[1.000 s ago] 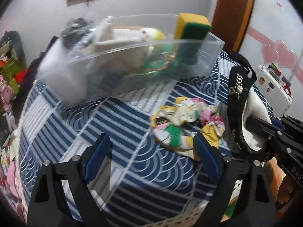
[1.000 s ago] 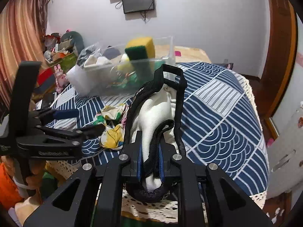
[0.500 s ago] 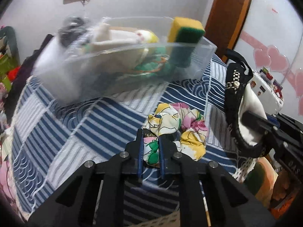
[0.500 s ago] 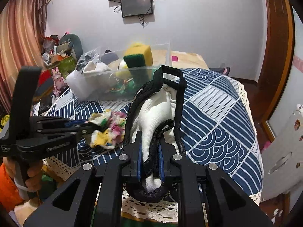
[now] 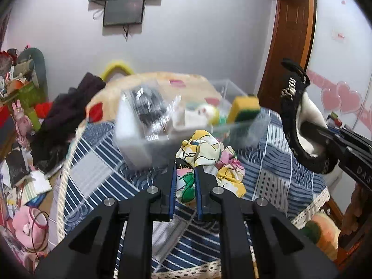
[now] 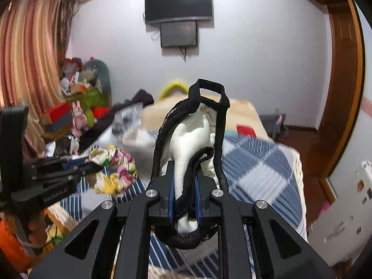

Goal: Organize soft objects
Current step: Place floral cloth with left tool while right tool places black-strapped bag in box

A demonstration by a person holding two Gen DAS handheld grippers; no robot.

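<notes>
Floral scrunchie [image 5: 204,160] bunched, crumpled.

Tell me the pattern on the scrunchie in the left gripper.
Floral scrunchie: yellow, pink, green on white; clearest in left wrist view.

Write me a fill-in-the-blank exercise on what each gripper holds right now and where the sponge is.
1. The left gripper is shut on the floral ____.
2. The right gripper is shut on a white cloth edged with a ____ strap.
3. The yellow and green sponge stands inside the clear ____.

Missing words: scrunchie; black; bin
</notes>
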